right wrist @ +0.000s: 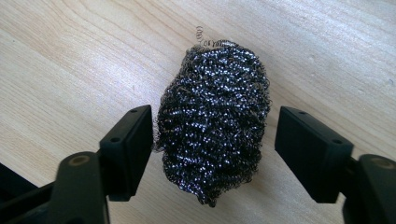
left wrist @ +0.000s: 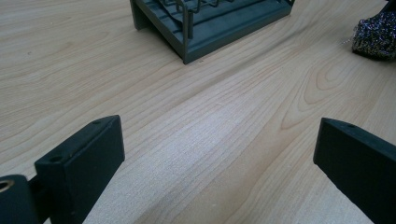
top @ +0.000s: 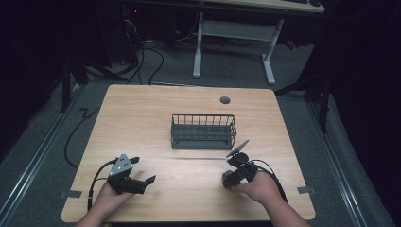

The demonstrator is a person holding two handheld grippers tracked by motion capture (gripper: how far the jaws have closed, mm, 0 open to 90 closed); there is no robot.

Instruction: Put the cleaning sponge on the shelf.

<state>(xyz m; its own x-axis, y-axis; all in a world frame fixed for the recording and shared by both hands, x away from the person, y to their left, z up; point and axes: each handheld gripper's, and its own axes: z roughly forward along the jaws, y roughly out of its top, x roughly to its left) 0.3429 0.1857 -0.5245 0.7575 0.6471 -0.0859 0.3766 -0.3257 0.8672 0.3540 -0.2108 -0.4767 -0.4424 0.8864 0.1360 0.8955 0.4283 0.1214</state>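
Note:
A dark steel-wool scrubber (right wrist: 214, 116) lies on the wooden table (top: 142, 123) near its front right. My right gripper (right wrist: 217, 128) is open around it; one jaw touches the wool and the other stands a small gap away. In the high view the right gripper (top: 230, 178) points down at the scrubber (top: 226, 180), held by a hand. My left gripper (top: 143, 170) rests at the front left, open wide, with bare wood between its jaws (left wrist: 219, 158). The scrubber (left wrist: 376, 37) also appears far off in the left gripper view.
A grey wire basket (top: 203, 117) stands at the table's middle, seen close in the left gripper view (left wrist: 210, 28). A round grey cable port (top: 225, 100) sits near the far edge. Beyond the table are a white desk frame (top: 231, 33) and floor cables.

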